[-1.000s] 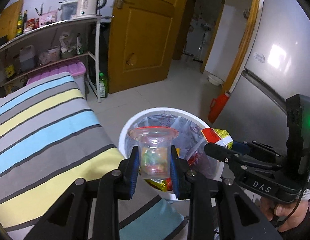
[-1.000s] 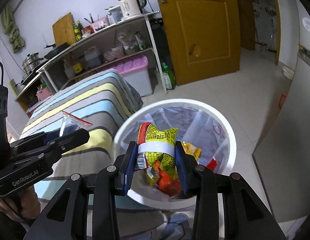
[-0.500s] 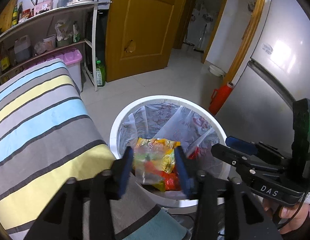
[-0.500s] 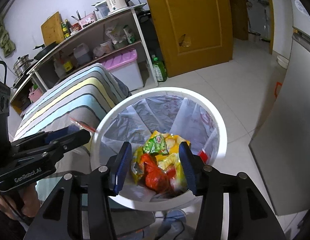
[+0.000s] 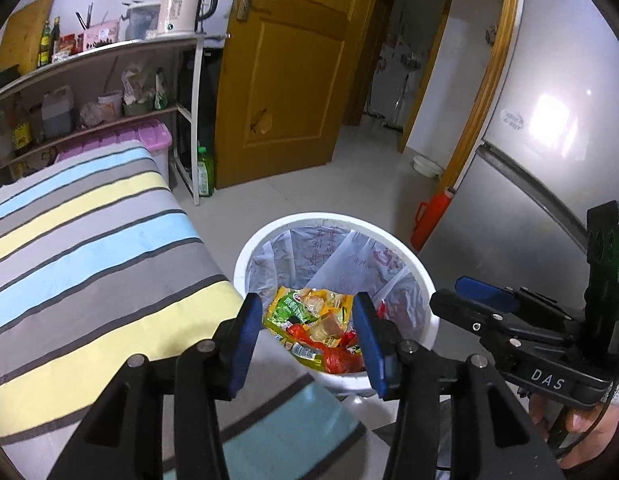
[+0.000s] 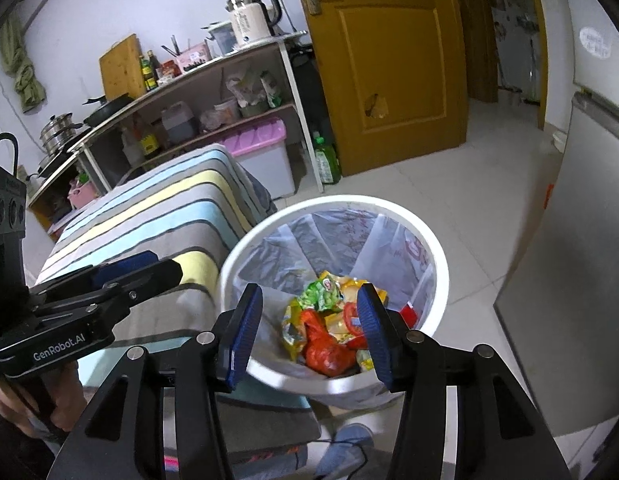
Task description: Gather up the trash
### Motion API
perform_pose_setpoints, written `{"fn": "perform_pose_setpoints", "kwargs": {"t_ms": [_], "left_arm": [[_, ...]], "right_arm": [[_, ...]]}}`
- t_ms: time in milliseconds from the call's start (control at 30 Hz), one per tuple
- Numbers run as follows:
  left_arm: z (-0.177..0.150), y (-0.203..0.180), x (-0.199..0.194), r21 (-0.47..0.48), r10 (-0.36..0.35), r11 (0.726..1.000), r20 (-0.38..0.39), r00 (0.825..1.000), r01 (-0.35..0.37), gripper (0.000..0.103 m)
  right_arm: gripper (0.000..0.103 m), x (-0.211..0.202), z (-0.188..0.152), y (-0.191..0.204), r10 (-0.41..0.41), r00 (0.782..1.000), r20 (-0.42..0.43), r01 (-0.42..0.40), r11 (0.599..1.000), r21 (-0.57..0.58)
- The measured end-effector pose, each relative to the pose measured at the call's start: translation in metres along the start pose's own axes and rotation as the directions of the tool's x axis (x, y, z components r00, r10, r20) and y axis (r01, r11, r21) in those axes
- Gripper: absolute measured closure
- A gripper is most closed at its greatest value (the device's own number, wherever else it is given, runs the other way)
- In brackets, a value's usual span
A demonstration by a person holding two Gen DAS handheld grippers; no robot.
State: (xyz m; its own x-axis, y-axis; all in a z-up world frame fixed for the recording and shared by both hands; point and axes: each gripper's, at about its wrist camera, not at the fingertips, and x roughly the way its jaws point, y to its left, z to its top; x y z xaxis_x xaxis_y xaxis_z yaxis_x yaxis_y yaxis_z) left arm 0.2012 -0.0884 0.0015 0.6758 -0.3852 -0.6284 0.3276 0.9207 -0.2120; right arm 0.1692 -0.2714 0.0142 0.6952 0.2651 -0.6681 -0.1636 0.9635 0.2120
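A white trash bin (image 5: 245, 256) with a clear liner stands on the floor beside the striped table; it also shows in the right wrist view (image 6: 437, 248). Colourful snack wrappers (image 5: 309, 316) lie inside it, also seen in the right wrist view (image 6: 329, 328). My left gripper (image 5: 305, 336) is open and empty above the bin's near rim. My right gripper (image 6: 309, 328) is open and empty above the bin. Each gripper appears from the side in the other's view.
A table with a striped cloth (image 5: 89, 248) lies left of the bin. Shelves (image 5: 109, 80) with a kettle (image 5: 181, 4), bottles and a pink box stand behind it. A yellow door (image 5: 285, 72) is at the back, a grey fridge (image 5: 549, 140) at the right.
The left gripper let go of the clear cup and the right gripper let go of the yellow snack packet; both fell into the bin. Both grippers opened and have risen slightly.
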Motion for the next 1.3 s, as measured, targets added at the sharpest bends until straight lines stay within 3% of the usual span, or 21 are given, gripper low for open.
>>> {"fn": "perform_pose_setpoints", "kwargs": {"t_ms": [567, 867, 1300], "left_arm": [[-0.041, -0.011, -0.089, 0.032, 0.002, 0.999, 0.13, 0.991, -0.006, 0.053], [-0.064, -0.015, -0.107, 0.033, 0.016, 0.999, 0.141, 0.99, -0.021, 0.05], [-0.083, -0.015, -0.109, 0.012, 0.047, 0.999, 0.128, 0.991, -0.049, 0.05]], "right_arm": [[0.053, -0.074, -0.042, 0.06, -0.034, 0.993, 0.109, 0.045, 0.993, -0.105], [0.053, -0.085, -0.068, 0.067, -0.034, 0.994, 0.102, 0.047, 0.991, -0.122], [0.053, -0.092, -0.073, 0.064, -0.048, 0.991, 0.123, 0.064, 0.99, -0.127]]}}
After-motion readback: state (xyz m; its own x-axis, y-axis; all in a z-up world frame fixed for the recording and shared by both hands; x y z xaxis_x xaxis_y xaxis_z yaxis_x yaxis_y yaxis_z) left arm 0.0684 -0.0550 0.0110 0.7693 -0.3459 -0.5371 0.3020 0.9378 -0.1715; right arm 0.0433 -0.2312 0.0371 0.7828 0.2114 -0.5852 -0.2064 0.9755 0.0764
